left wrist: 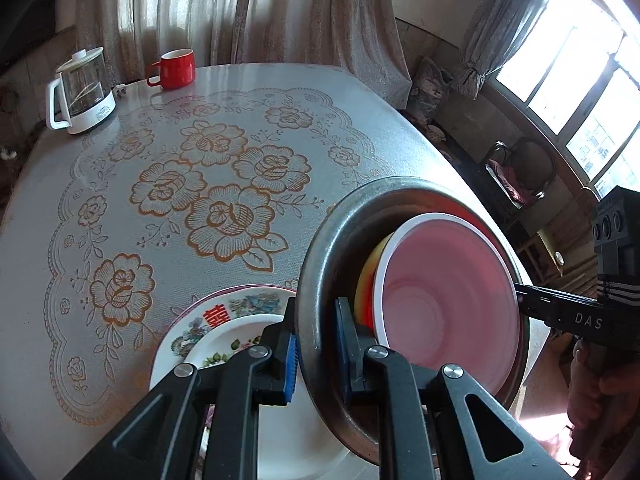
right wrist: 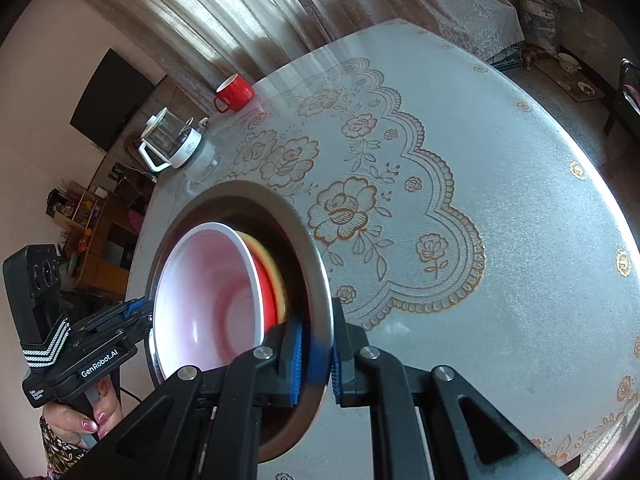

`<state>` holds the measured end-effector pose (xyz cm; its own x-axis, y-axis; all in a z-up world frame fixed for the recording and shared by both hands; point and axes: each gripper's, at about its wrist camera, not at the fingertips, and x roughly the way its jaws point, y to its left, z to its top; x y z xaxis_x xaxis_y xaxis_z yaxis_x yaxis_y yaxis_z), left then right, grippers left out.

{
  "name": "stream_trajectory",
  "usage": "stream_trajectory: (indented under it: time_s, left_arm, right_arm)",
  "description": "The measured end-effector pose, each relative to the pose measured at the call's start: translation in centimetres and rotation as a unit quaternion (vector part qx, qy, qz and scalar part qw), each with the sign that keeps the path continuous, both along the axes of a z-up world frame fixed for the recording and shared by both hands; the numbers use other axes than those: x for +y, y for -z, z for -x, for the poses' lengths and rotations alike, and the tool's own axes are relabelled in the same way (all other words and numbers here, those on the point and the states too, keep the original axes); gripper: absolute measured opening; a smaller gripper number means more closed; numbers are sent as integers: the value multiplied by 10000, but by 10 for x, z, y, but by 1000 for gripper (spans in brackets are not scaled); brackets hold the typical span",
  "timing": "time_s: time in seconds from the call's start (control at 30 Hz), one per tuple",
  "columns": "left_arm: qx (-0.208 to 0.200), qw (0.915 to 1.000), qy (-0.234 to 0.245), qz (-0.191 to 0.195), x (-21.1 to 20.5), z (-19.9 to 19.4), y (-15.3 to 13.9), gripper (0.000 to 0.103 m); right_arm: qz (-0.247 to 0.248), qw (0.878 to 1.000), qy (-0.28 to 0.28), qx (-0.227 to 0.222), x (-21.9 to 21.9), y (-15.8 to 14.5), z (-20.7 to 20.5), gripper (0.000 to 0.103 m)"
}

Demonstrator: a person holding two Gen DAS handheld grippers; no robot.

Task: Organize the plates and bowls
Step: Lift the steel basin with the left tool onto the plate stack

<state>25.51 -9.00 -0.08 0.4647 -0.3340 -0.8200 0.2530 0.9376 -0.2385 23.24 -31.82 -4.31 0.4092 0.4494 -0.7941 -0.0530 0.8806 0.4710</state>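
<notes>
A steel basin is held tilted above the table, with a pink bowl and red and yellow bowls nested inside. My left gripper is shut on its near rim. My right gripper pinches the opposite rim. In the right wrist view my right gripper is shut on the basin rim, the pink bowl faces me, and the left gripper holds the far rim. A stack of flowered plates lies on the table under the left gripper.
A glass kettle with a white base and a red mug stand at the table's far edge; they also show in the right wrist view, the kettle and the mug. The table has a flowered cloth. Chairs stand by the window.
</notes>
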Motion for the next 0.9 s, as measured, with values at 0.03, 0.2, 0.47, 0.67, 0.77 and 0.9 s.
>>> stream_trajectory:
  time_s: [0.03,0.2,0.47,0.67,0.77,0.9]
  left_arm:
    - [-15,10000,-42,3,7,1,-2,15]
    - [-59,9997,-221,-8,39,6,-5,15]
    - [98,9987,-490,-77,78,15,9,15]
    - [448,9967,-675,-92,95,18,41,15]
    - [600,9957,-691,-101,98,18,55,15]
    - [731,9946,-728,-78,99,18,67,15]
  right_arm:
    - [-2,10000,-47,-17,7,-2,0,10]
    - [-53,9997,-256,-14,40,-7,0,10]
    - [-44,9984,-525,199,84,4,-2,10]
    - [-53,9963,-594,617,104,31,0,10]
    - [-35,9952,-573,795,109,45,1,10]
    - [27,9939,-545,963,113,59,3,11]
